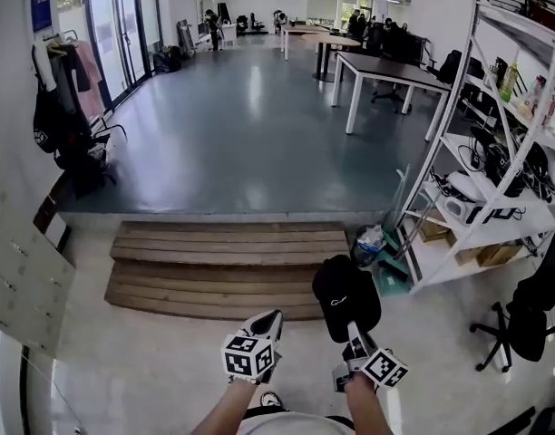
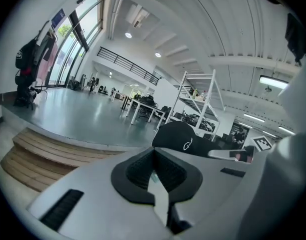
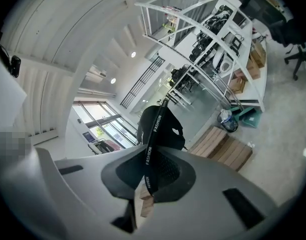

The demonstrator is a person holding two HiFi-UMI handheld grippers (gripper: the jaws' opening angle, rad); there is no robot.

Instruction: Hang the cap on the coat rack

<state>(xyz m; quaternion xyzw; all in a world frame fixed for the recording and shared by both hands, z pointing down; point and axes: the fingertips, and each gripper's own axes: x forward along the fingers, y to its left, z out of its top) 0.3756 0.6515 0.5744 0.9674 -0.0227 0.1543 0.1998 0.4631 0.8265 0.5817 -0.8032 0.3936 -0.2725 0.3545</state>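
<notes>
One black cap (image 1: 346, 297) — strap (image 3: 152, 134) pinched in right hand-held gripper (image 3: 147, 181).

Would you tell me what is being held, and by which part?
The right gripper holds the black cap by its strap; the left gripper holds nothing.

The black fabric cap (image 1: 346, 297) hangs before the low wooden steps (image 1: 228, 270); the laden coat rack (image 1: 67, 102) stands far left, the white metal shelving (image 1: 432, 259) right.
</notes>
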